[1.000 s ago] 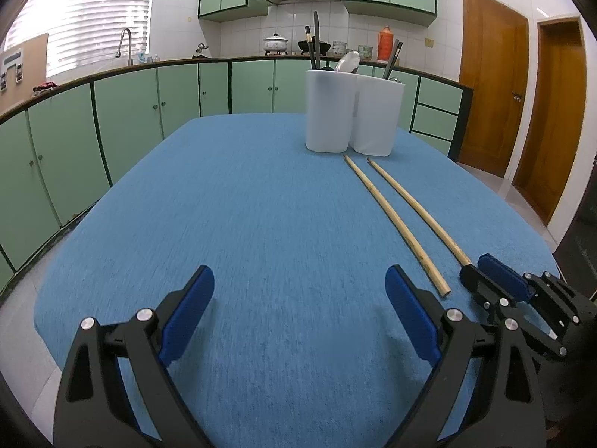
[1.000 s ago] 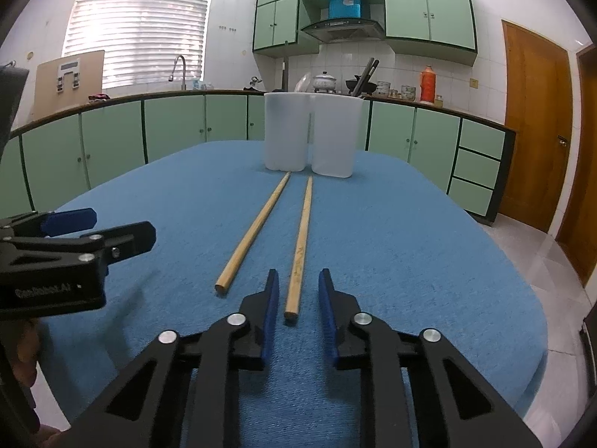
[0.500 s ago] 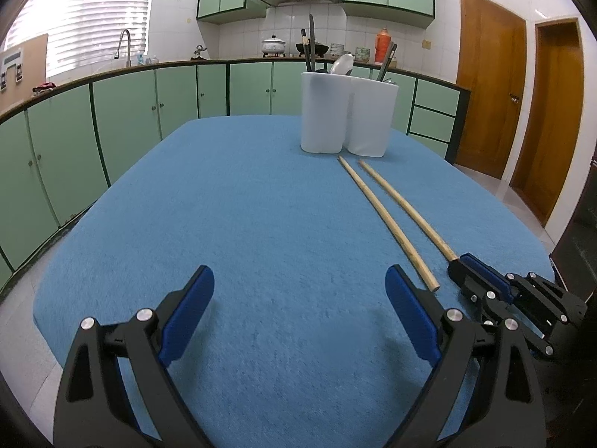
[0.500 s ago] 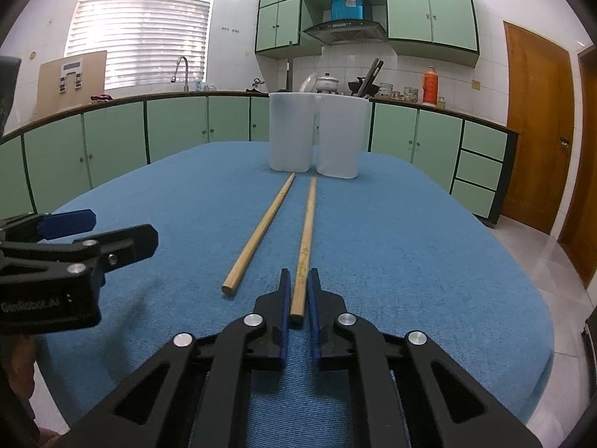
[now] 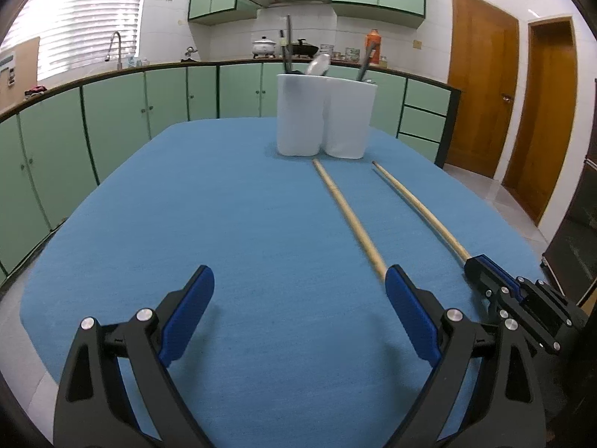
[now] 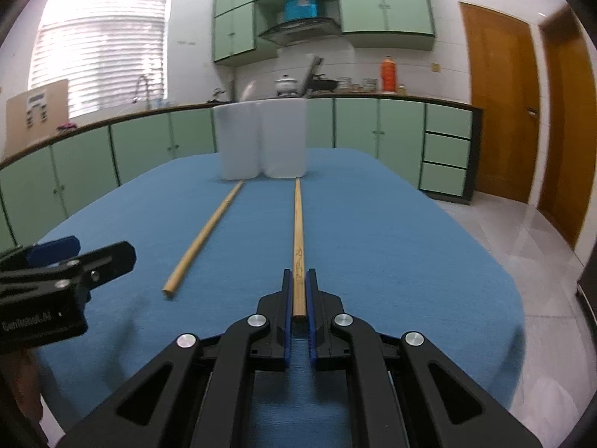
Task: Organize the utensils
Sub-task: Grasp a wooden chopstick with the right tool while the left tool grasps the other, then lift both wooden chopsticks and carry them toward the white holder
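Right gripper [image 6: 298, 280]: your blue pads are clamped on the near end of one chopstick, jaws almost fully together
Held chopstick [image 6: 297, 231]: long, slim, pale wood, tapering toward the far tip, with a small dark marking printed on the shaft just ahead of your pads; it points straight at the white holder and its tip lies close before it
Other chopstick [image 6: 203, 237]: same pale wood, lying loose on the blue tablecloth [image 6: 391, 246], just left of the held one and angled a little away from it
Left gripper [image 5: 298, 280]: your jaws stand wide apart with nothing between them, low over the cloth; the loose chopstick's butt end sits just by the right pad
White holder [image 5: 324, 115]: two joined cups at the table's far end, dark handles and a spoon standing in them
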The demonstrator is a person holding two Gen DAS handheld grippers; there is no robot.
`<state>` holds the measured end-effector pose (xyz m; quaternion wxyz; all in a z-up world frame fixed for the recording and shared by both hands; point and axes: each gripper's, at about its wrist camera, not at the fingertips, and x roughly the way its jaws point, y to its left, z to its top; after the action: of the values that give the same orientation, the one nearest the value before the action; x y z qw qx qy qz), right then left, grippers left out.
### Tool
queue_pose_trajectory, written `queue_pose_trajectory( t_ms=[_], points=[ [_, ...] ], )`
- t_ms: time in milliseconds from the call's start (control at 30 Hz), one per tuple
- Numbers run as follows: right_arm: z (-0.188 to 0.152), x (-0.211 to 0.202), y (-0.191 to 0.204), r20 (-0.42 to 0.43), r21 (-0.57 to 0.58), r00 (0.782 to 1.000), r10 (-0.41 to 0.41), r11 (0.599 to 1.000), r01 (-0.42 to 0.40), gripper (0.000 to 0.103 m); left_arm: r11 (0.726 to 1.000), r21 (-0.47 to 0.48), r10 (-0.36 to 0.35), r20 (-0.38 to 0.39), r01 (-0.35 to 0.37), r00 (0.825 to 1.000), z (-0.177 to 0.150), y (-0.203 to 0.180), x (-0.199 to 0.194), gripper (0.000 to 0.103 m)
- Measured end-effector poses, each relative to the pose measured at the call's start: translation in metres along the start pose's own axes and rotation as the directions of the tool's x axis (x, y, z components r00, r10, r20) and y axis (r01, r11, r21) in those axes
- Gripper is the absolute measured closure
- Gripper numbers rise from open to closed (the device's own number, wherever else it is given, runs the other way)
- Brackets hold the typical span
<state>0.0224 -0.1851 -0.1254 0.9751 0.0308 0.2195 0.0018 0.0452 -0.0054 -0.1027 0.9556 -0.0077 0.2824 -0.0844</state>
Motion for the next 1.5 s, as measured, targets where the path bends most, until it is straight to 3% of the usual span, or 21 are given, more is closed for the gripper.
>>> queue_pose_trajectory(
  t_ms=[133,200,433,767,1033,1333,1500],
  points=[
    [-0.001,-0.003,-0.01,0.007,0.021,1.0,-0.017,1.0,0.016,0.097,1.0,0.003,-0.021,-0.01,0.021,1.0,0.002,-0.014,0.008,0.014],
    [0.0,-0.004,-0.014,0.014,0.031,1.0,-0.023,0.999,0.023,0.097,1.0,0.01,-0.022,-0.026,0.022,0.999,0.001,-0.019,0.014,0.026],
    [0.0,-0.007,-0.027,0.028,0.059,0.999,-0.033,0.998,0.031,0.097,1.0,0.017,-0.006,-0.054,0.007,0.999,-0.002,-0.033,0.03,0.036],
    [-0.005,-0.01,-0.031,0.039,0.07,0.999,-0.024,0.997,0.022,0.096,0.999,-0.001,0.044,-0.03,-0.044,0.999,-0.007,-0.047,0.032,0.063],
    [-0.005,-0.016,-0.038,0.056,0.096,0.998,-0.024,0.995,0.018,0.096,0.999,-0.023,0.044,-0.015,-0.044,0.999,-0.008,-0.051,0.03,0.093],
    [-0.004,-0.023,-0.037,0.064,0.088,0.998,-0.019,0.996,0.013,0.096,0.999,-0.031,0.034,-0.019,-0.034,0.999,-0.003,-0.047,0.026,0.097],
    [0.001,-0.024,-0.036,0.069,0.076,0.997,-0.017,0.997,0.012,0.096,0.998,-0.002,0.066,0.039,-0.066,0.997,0.006,-0.047,0.01,0.097]
  ],
)
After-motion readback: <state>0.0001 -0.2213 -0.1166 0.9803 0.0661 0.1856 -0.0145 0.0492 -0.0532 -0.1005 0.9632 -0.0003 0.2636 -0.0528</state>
